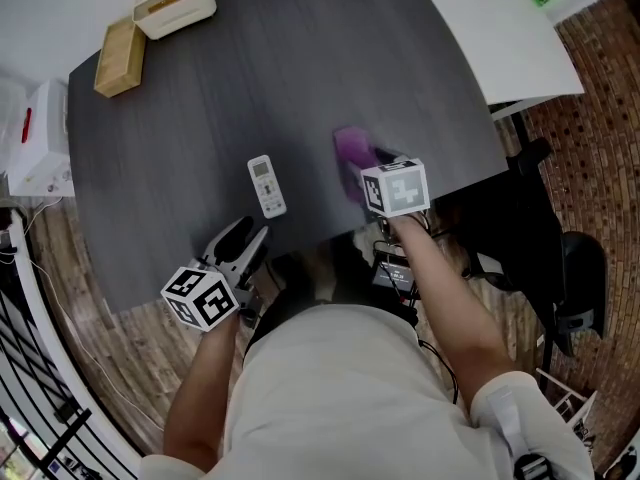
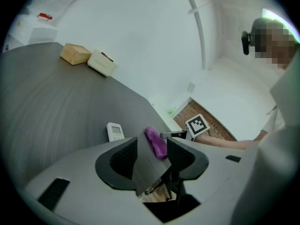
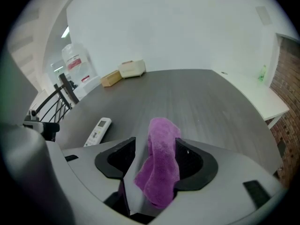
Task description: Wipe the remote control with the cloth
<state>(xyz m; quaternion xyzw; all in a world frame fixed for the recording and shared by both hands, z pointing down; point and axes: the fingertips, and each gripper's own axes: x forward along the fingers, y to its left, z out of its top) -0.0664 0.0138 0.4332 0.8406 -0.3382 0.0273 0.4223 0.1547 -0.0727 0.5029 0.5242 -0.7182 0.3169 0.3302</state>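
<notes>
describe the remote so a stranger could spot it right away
Start at the big dark grey table and look toward its near edge. The remote control lies flat there, left of the purple cloth in the head view. It is the only slim white bar with a small screen; the wooden block and cream box sit at the far corner.

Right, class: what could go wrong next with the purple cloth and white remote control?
The fluffy purple cloth sits loose between the right tool's open jaws, so it may drop. The slim white remote control lies unheld near the dark grey table's edge; a wipe could push it off.
</notes>
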